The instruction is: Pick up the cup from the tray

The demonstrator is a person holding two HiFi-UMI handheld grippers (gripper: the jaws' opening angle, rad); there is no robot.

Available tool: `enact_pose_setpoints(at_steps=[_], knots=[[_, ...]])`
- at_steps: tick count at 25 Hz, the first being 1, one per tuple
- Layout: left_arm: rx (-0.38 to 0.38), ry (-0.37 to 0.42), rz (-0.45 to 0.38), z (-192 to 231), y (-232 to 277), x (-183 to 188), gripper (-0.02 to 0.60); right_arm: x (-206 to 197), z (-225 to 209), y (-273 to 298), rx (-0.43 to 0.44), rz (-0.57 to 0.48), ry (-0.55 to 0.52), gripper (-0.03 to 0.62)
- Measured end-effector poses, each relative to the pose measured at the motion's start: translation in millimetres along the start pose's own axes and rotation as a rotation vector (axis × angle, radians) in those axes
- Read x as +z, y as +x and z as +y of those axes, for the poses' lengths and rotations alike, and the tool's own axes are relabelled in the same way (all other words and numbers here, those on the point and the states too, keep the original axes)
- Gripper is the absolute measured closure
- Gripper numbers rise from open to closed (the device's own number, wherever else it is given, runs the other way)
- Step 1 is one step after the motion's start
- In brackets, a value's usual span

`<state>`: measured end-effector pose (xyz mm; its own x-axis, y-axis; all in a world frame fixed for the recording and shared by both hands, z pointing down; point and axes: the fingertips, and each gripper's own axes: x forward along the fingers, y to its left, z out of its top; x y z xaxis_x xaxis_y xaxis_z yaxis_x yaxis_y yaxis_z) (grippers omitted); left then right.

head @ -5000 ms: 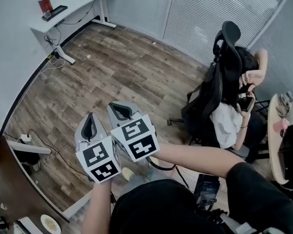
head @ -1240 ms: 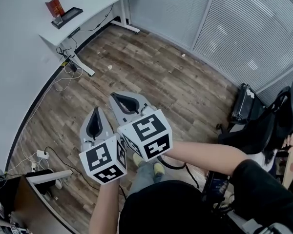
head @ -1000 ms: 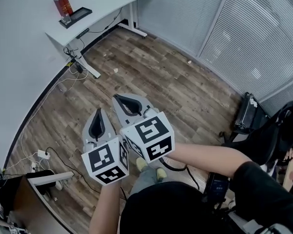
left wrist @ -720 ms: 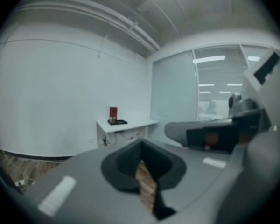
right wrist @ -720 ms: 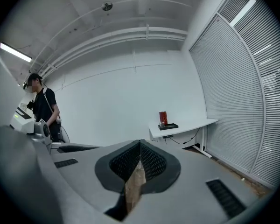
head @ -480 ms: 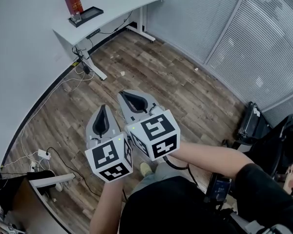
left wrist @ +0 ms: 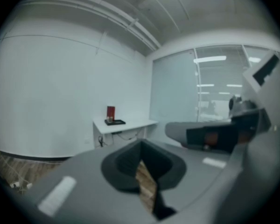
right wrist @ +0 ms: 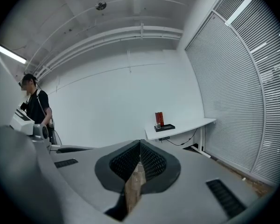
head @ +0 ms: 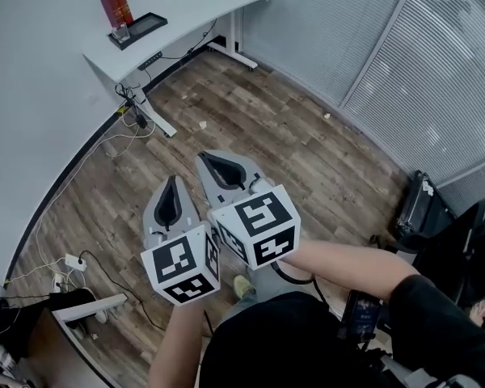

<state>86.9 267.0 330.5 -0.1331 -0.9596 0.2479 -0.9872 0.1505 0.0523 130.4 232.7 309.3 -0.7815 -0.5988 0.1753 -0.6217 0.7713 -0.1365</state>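
A small clear cup stands on a black tray beside a red box, all on a white desk at the far left of the room. My left gripper and right gripper are held side by side over the wood floor, well short of the desk, both shut with nothing in them. The right gripper view shows the cup, tray and red box far beyond the shut gripper. The left gripper view shows its gripper shut, with the tray distant.
Cables and a power strip lie on the floor along the left wall. A black bag and a dark chair stand at the right by the blinds. A person stands at the left in the right gripper view.
The view has swung away from the seated person and chair toward the desk, which now looks nearer. Both grippers have stayed shut and side by side.
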Motion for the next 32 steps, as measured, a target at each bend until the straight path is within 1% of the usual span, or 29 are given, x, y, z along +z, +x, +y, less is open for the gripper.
enact_pose_setpoints(at_steps=[11,16,21,25,32], knots=[[0.014,0.030,-0.007,-22,87,33,0.581,31,-76,49,0.019,-0.033,0.011,0.579],[0.026,0.039,-0.006,-31,114,36,0.581,33,-101,63,0.033,-0.041,0.018,0.579],[0.055,0.045,0.001,-42,137,36,0.581,32,-126,74,0.055,-0.034,0.033,0.579],[0.072,0.038,0.017,-40,146,35,0.581,31,-131,82,0.077,-0.019,0.037,0.579],[0.115,0.027,0.019,-18,152,39,0.581,36,-120,105,0.122,-0.029,0.057,0.579]])
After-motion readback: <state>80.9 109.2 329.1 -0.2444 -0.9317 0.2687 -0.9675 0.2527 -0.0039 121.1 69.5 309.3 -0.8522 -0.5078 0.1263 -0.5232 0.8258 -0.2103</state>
